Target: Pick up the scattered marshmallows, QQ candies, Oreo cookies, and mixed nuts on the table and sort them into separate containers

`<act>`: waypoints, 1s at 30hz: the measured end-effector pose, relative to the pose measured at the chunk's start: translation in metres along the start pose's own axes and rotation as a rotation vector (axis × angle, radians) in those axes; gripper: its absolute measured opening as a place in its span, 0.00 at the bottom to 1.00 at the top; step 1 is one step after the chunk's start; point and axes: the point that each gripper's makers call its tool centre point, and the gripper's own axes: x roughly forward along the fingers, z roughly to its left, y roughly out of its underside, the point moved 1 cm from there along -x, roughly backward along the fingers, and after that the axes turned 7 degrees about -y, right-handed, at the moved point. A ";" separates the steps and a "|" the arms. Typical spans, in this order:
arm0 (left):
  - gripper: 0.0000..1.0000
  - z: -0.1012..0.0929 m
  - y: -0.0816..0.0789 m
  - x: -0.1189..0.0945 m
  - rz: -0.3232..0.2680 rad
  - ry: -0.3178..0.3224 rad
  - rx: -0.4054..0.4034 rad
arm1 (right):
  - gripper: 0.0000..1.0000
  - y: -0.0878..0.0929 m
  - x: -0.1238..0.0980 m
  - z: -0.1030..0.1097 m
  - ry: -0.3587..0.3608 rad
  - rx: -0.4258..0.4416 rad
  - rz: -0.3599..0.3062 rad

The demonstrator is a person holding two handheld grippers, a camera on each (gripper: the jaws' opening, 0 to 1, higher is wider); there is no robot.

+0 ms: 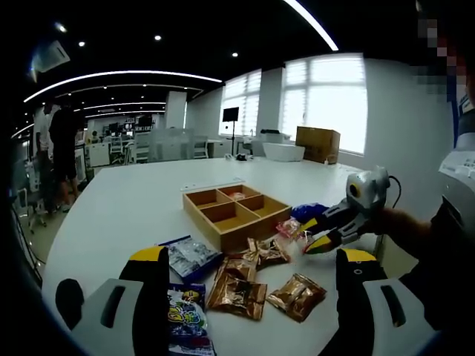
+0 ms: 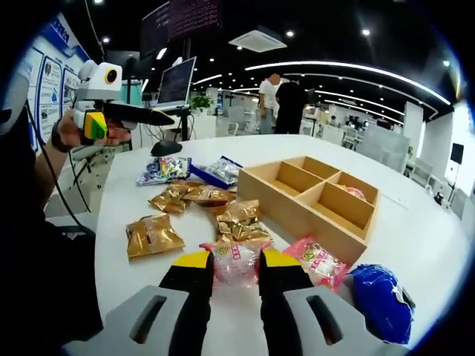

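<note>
Packets I count: five gold point(image 2: 154, 235), two pink, one blue pouch point(image 2: 383, 299). My right gripper point(image 2: 228, 268) clamps a pink packet point(image 2: 234, 261); left gripper point(image 1: 252, 259) spread apart.

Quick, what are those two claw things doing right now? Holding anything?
Left gripper: open, jaws wide apart above the snack packets, holding nothing.
Right gripper: jaws closed on a pink candy packet on the table.

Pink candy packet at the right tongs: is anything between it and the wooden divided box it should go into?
Nothing visible blocks it. The right tongs sit at the pink candy packet; whether they grip it, I cannot tell. The wooden box stands just beyond, its compartments open on top. A second pink packet lies beside its front wall, off the direct line.
</note>
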 end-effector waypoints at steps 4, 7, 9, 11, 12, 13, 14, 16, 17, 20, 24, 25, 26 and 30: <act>0.97 0.000 0.000 0.000 0.001 0.000 0.002 | 0.20 -0.003 -0.005 0.000 0.003 0.006 -0.013; 0.97 0.000 -0.001 0.000 -0.001 0.001 0.003 | 0.20 -0.005 -0.009 -0.001 0.007 0.010 -0.021; 0.97 0.000 -0.001 0.000 -0.001 0.000 0.002 | 0.20 -0.007 -0.012 -0.001 0.010 0.013 -0.028; 0.97 0.000 -0.001 0.000 -0.001 0.000 0.002 | 0.20 -0.008 -0.016 -0.001 0.011 0.016 -0.035; 0.97 0.000 0.000 0.000 0.000 -0.001 0.001 | 0.20 -0.010 -0.019 -0.001 0.012 0.019 -0.040; 0.97 0.000 0.000 0.000 0.001 -0.001 0.001 | 0.20 -0.011 -0.021 -0.001 0.013 0.022 -0.044; 0.97 0.000 0.000 0.000 0.001 -0.001 0.001 | 0.20 -0.012 -0.024 -0.001 0.015 0.027 -0.051; 0.97 0.001 0.001 0.000 0.002 -0.003 0.000 | 0.20 -0.015 -0.031 -0.001 0.019 0.032 -0.063; 0.97 0.001 0.001 0.000 0.002 -0.004 -0.001 | 0.20 -0.016 -0.034 -0.002 0.023 0.033 -0.068; 0.97 0.001 0.000 0.001 0.002 -0.003 0.000 | 0.20 -0.020 -0.044 -0.002 0.033 0.037 -0.086; 0.97 0.000 0.000 0.001 0.002 -0.002 0.000 | 0.20 -0.025 -0.058 -0.005 0.049 0.045 -0.110; 0.96 0.000 0.000 0.001 0.002 -0.002 0.000 | 0.20 -0.025 -0.059 -0.005 0.050 0.046 -0.112; 0.96 0.000 0.000 0.002 0.001 0.000 0.001 | 0.20 -0.026 -0.062 -0.006 0.054 0.049 -0.116; 0.96 -0.002 0.000 0.002 0.000 0.002 0.001 | 0.20 -0.028 -0.074 -0.008 0.066 0.066 -0.134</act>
